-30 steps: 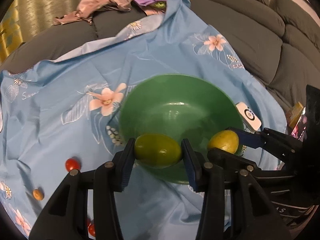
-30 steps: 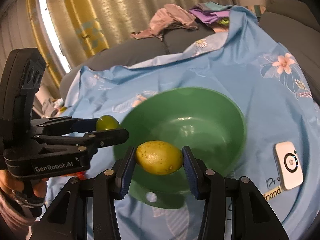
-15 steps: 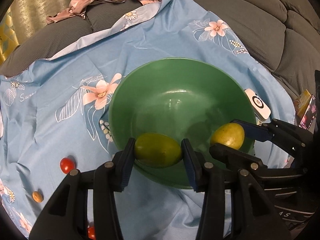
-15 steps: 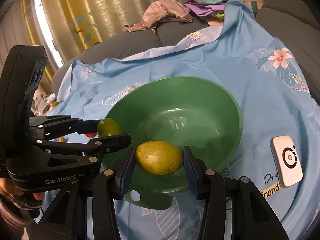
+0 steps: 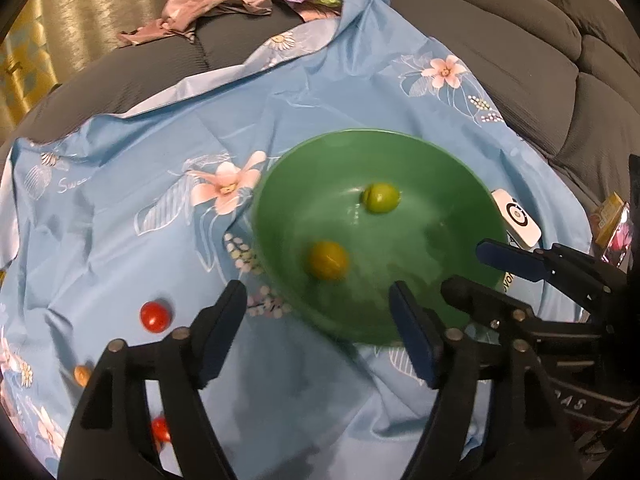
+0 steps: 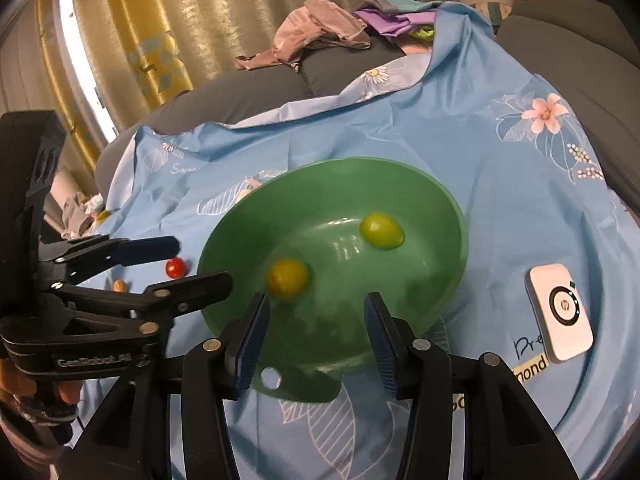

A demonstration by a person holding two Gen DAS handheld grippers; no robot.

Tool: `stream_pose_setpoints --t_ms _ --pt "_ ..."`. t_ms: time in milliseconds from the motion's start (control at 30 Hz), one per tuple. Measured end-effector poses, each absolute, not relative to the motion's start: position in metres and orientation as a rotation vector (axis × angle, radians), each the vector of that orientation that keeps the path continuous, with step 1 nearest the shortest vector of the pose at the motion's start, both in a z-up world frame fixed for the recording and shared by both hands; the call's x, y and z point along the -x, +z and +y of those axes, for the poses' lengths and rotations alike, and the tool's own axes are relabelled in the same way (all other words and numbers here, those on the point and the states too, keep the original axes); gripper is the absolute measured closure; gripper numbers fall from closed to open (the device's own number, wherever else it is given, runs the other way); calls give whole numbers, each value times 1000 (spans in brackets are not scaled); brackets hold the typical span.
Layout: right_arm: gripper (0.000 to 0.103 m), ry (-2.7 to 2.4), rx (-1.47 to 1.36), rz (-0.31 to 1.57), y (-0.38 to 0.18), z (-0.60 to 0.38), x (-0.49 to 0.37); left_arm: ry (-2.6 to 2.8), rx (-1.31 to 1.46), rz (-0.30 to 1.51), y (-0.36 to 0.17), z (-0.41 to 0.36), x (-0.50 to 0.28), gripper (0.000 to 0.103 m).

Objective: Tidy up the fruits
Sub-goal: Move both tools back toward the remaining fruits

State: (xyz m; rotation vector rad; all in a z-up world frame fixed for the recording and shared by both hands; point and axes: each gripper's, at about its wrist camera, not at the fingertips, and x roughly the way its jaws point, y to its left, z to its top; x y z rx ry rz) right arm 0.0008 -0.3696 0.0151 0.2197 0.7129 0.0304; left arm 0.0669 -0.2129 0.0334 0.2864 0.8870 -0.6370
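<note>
The left gripper is seen with its jaws opening and nothing between them, poised over the near rim of the green bowl. The right gripper is likewise parted with nothing held, although the log figure suggests a narrower gap than the frames show; it is placed over the bowl's near edge. 2 fruits lie loose and slightly blurred inside the bowl: a yellow lemon-like fruit nearer the grippers and a green lime-like fruit farther in, well apart from each other. The bowl is set on a blue floral cloth spread over a grey sofa. A red cherry tomato and a small orange fruit are left on the cloth beside the bowl. A white HP device is seen on the other side.
</note>
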Motion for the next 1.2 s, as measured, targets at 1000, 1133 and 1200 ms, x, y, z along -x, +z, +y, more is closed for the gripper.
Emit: stream_pose_setpoints --t_ms 1000,1133,1200 --pt "53 302 -83 704 34 -272 32 -346 -107 842 46 -29 17 11" --pt "53 359 -58 730 28 -252 29 -303 -91 859 35 0 27 11" --pt "53 380 -52 749 24 -243 26 -289 -66 883 25 11 28 11"
